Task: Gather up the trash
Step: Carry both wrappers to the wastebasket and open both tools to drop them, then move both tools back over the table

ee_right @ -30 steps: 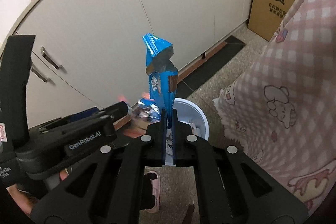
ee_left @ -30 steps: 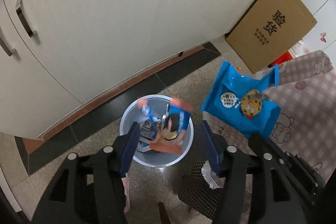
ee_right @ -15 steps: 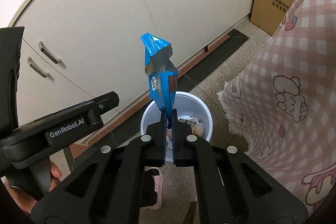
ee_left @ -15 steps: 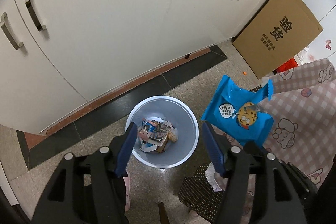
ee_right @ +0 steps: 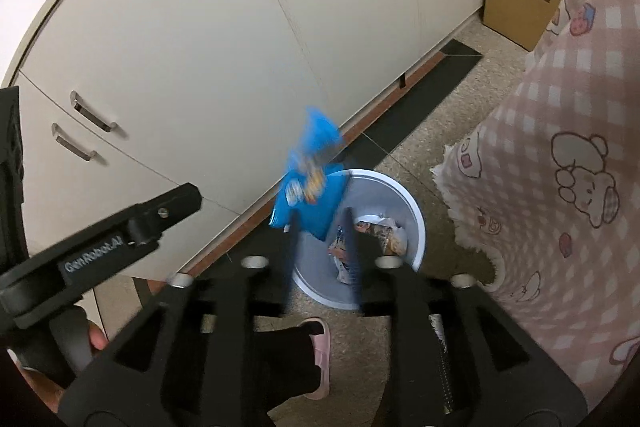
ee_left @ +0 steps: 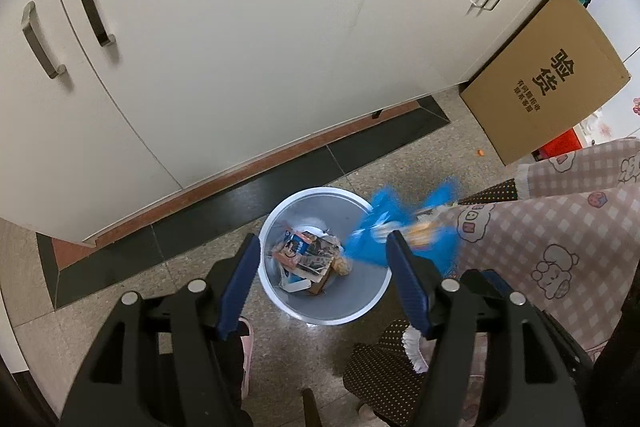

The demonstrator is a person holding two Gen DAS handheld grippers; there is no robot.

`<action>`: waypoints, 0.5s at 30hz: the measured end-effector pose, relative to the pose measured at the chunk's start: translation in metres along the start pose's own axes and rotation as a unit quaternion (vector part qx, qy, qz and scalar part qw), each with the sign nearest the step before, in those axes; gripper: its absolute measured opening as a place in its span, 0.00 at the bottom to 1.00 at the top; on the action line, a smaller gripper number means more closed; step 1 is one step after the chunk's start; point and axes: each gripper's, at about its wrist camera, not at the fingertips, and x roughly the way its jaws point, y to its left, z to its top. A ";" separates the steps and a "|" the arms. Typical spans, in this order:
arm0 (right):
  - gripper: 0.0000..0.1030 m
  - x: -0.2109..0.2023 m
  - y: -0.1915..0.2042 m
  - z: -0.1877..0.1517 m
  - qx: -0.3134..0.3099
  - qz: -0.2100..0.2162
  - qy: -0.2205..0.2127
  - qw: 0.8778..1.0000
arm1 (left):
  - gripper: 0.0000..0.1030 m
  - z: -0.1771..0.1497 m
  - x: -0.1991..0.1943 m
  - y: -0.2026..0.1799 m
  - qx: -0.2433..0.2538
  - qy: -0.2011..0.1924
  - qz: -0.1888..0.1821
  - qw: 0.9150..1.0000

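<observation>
A white round trash bin [ee_left: 325,311] stands on the floor by the cabinets, holding several wrappers [ee_left: 306,254]. It also shows in the right wrist view [ee_right: 404,201]. A blue snack bag [ee_right: 310,183] is blurred in mid-air just above the bin's rim, free of my right gripper [ee_right: 320,239], whose jaws stand apart. The same bag [ee_left: 384,227] shows at the bin's right rim in the left wrist view. My left gripper [ee_left: 322,259] is open and empty above the bin.
White cabinets [ee_left: 240,27] run behind the bin. A cardboard box [ee_left: 548,79] leans at the right. A pink checked cloth [ee_right: 560,147] hangs at the right. A pink slipper [ee_right: 318,343] is on the floor by the bin.
My right gripper has opened and let go of the blue bag, which now drops toward the bin. The earlier orange and blue wrapper has landed inside the bin.
</observation>
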 end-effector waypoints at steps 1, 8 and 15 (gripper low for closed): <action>0.45 -0.001 0.000 -0.001 -0.001 -0.004 -0.003 1.000 | 0.62 0.000 0.000 0.000 -0.001 0.000 0.000 1.000; 0.46 -0.025 0.000 -0.001 -0.011 -0.015 -0.028 0.999 | 0.62 -0.003 -0.010 -0.009 0.010 -0.006 -0.006 1.000; 0.46 -0.079 0.002 0.005 -0.019 -0.017 -0.085 0.996 | 0.62 -0.007 -0.052 -0.029 0.025 -0.039 -0.020 0.999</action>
